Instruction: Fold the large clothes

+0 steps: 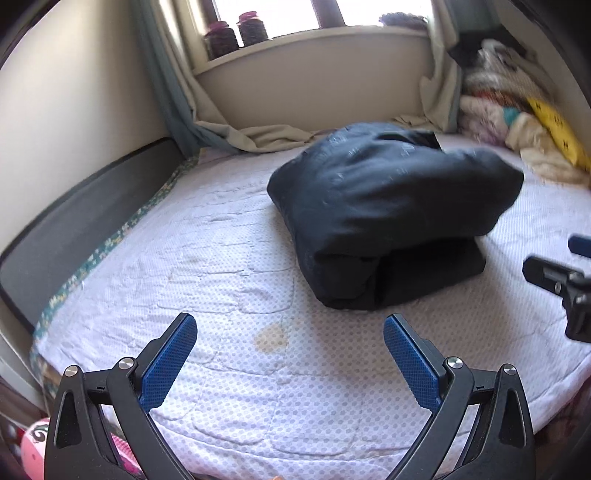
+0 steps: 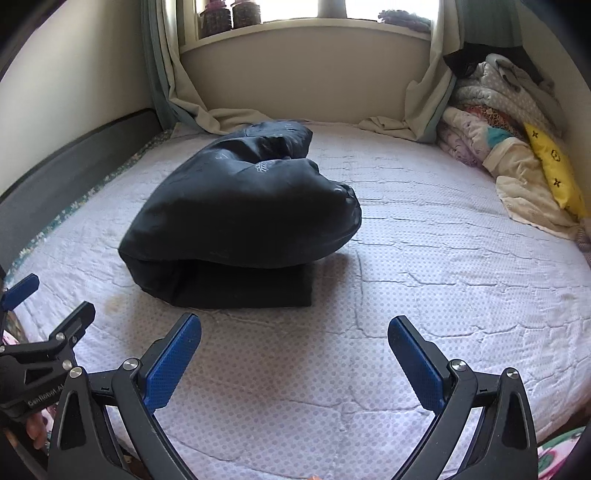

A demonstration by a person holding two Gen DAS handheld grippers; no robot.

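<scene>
On the quilted, dotted mattress lies a dark padded garment, folded into a puffy bundle with a smooth, slightly shiny shell. It sits ahead of both grippers, touching neither: right of the left gripper, left of the right gripper. Both pairs of blue textured pads are spread wide, holding nothing.

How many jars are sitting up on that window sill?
2, side by side at the sill's left end: the left jar and the right jar, both dark with pinkish lids. The curtain could hide more.
</scene>
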